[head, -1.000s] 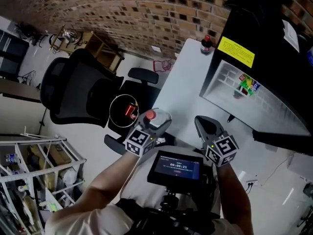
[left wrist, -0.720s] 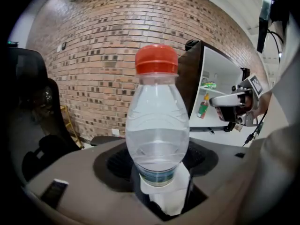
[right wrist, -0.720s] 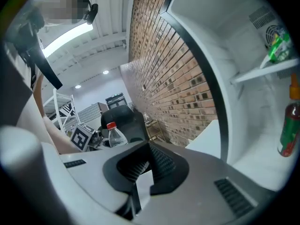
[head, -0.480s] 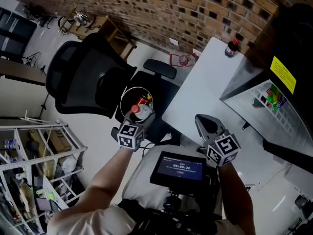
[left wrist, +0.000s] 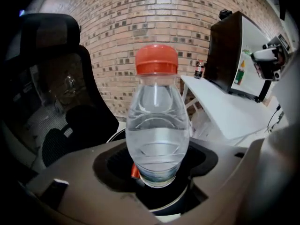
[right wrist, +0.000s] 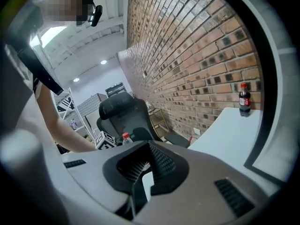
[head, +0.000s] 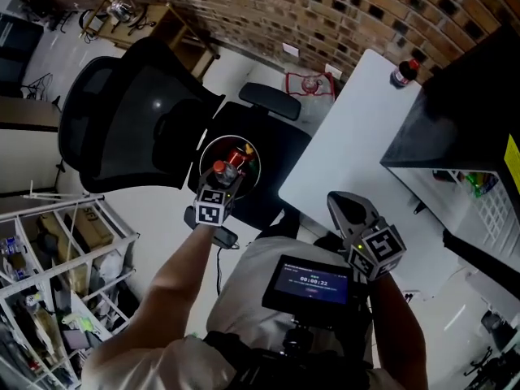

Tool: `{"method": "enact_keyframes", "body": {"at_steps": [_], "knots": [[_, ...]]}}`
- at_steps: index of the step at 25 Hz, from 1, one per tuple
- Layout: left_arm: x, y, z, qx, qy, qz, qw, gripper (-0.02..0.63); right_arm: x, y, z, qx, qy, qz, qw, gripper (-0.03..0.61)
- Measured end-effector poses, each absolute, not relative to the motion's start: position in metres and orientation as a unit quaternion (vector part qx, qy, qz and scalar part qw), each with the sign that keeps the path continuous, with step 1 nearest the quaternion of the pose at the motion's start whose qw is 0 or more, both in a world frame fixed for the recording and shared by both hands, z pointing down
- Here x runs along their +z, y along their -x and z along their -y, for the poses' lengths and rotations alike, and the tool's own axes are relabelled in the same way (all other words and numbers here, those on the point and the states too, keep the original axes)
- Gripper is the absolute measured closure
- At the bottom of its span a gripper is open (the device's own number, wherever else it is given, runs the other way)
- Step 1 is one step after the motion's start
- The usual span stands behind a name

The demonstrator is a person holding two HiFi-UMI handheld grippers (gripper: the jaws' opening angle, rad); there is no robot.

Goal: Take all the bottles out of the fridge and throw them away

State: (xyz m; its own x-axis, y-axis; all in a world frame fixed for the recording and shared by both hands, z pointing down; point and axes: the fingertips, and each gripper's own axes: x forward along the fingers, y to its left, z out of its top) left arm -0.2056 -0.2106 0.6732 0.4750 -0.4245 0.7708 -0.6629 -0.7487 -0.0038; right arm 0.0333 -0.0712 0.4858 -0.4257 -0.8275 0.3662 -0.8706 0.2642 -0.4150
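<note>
The left gripper [head: 224,179] was clamped on a clear bottle [head: 220,170] with a red cap, its jaws set apart round the lower body of it, and it hung right over the round bin [head: 202,154], inside the line of the white rim. In the left gripper view the bottle [left wrist: 157,125] stood upright between the jaws of the left gripper [left wrist: 157,175], about half full, with the bin's rim [left wrist: 114,135] curving just below and something red already lying inside. The bin sat hard against the black chair [head: 134,120], whose high back closed off the far side; I couldn't tell whether it rested on the seat or the floor. The corner of the white table [head: 349,136] came near it on the other side, with a strip of bare floor between. The right gripper [head: 346,210] hung well apart, by the table's near edge, its jaws pressed together on nothing [right wrist: 140,184]. A cola bottle [head: 404,71] stood at the table's far corner by the brick wall [head: 341,15]. The black fridge [head: 455,112] took up the rest of the tabletop, and a green bottle [left wrist: 240,71] showed inside it. A wire rack [head: 49,250] crowded the floor behind the left arm.
</note>
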Motion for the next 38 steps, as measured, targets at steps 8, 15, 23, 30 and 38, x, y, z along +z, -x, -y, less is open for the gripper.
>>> {"method": "enact_keyframes", "body": {"at_steps": [8, 15, 23, 30, 38], "knots": [[0.752, 0.206, 0.225, 0.464, -0.834, 0.246, 0.170, 0.301, 0.504, -0.006, 0.079, 0.324, -0.524, 0.785, 0.071, 0.577], [0.819, 0.220, 0.223, 0.545, -0.774, 0.212, 0.243, 0.304, 0.525, 0.013, 0.087, 0.347, -0.510, 0.782, 0.083, 0.577], [0.870, 0.226, 0.211, 0.634, -0.680, 0.141, 0.339, 0.304, 0.546, 0.017, 0.069, 0.372, -0.516, 0.765, 0.101, 0.577], [0.905, 0.235, 0.189, 0.649, -0.633, 0.153, 0.394, 0.290, 0.560, 0.009, 0.046, 0.393, -0.529, 0.743, 0.117, 0.577], [0.901, 0.232, 0.195, 0.649, -0.633, 0.192, 0.376, 0.244, 0.557, 0.017, 0.048, 0.386, -0.518, 0.754, 0.121, 0.577]]}}
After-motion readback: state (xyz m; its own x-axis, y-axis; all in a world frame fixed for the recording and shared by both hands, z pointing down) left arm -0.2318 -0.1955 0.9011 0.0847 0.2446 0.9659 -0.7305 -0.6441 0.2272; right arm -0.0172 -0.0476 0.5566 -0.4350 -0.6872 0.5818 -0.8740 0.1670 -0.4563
